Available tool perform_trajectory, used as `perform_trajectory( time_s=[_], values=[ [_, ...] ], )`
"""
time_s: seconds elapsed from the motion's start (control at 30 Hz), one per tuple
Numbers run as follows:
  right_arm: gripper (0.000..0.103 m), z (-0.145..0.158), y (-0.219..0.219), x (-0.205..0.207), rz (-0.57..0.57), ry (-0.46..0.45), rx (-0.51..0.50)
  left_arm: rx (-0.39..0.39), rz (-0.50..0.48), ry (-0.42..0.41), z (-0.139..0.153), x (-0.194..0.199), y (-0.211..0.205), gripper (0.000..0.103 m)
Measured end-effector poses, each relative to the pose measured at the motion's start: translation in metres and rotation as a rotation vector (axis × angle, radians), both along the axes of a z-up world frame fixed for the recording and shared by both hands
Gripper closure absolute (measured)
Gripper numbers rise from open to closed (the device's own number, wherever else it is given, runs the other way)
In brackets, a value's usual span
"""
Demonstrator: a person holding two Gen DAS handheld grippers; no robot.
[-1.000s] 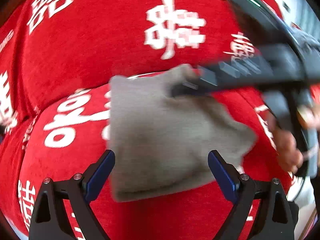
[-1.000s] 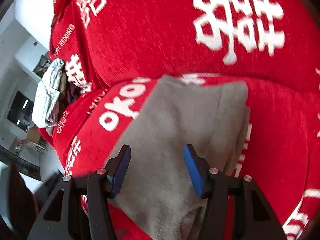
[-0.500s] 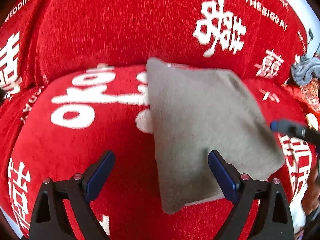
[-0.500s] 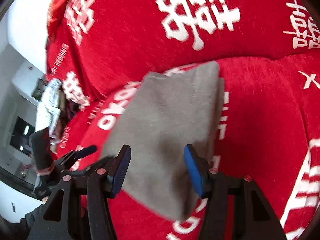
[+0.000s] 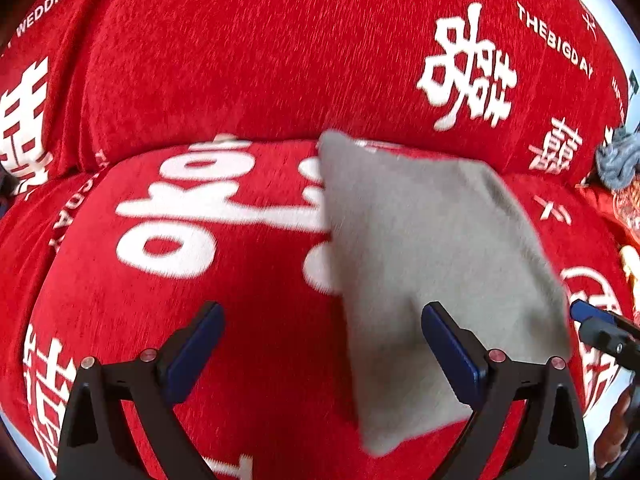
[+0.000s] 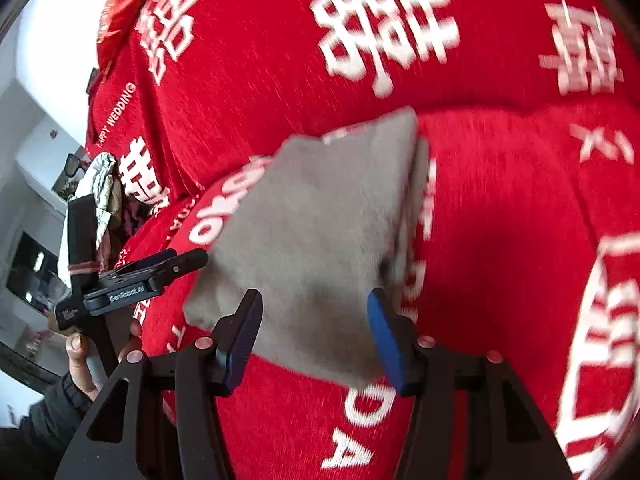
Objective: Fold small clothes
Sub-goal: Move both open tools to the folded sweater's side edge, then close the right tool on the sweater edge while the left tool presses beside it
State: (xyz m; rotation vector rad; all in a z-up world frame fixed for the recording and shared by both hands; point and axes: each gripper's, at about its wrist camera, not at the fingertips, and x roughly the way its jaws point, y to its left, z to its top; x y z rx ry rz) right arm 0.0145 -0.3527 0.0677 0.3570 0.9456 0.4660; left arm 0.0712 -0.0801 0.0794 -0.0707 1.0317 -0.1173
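Observation:
A small grey garment [image 5: 432,264] lies folded flat on the red sofa seat [image 5: 248,360], its far corner near the backrest. My left gripper [image 5: 322,328] hovers open over the seat at the cloth's left edge, with only its right finger [image 5: 452,352] above the fabric. In the right wrist view the same grey garment [image 6: 320,232] sits just beyond my right gripper [image 6: 314,308], whose jaws stand apart above its near edge without pinching it. The left gripper [image 6: 160,268] shows at that cloth's left side, held by a hand [image 6: 80,352]. The right gripper's tip [image 5: 592,320] pokes in at the far right.
The red sofa backrest [image 5: 280,60] with white lettering rises right behind the garment. A bundle of pale clothes [image 6: 100,184] lies at the sofa's left end, and a grey-blue knit item [image 5: 618,160] at its right end. Room furniture shows beyond on the left.
The right gripper has pulled off the garment's top corner to the cloth's right side. The left gripper has slid left, so the cloth now sits right of its centre. The garment lies flat.

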Motion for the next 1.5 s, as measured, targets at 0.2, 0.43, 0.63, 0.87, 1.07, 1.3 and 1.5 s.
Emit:
perform_trajectory(
  time_s=[0.2,0.43,0.63,0.87,1.07,1.3,1.5],
  values=[
    [0.042,-0.018,0.0,0.05,0.001,0.077,0.042,0.098,-0.002,0.049,-0.02,0.036,-0.019,0.004],
    [0.043,-0.021,-0.017,0.075,-0.067,0.062,-0.04,0.026,0.006,0.086,-0.029,0.057,-0.009,0.004],
    [0.043,-0.011,0.003,0.105,-0.024,0.025,-0.1,0.067,-0.036,0.084,-0.031,0.088,-0.038,0.004],
    [0.041,-0.037,0.01,0.137,0.004,0.109,-0.08,0.053,-0.045,0.121,-0.046,0.099,-0.04,0.004],
    [0.04,-0.041,-0.025,0.131,-0.165,0.152,-0.189,0.036,-0.056,0.118,-0.039,0.093,-0.031,0.004],
    [0.034,-0.038,-0.036,0.086,-0.088,0.16,0.0,-0.19,-0.153,0.212,-0.041,0.071,-0.015,0.004],
    [0.034,-0.067,-0.022,0.085,-0.084,0.239,0.077,-0.295,-0.14,0.309,-0.063,0.074,-0.019,0.004]
  ],
)
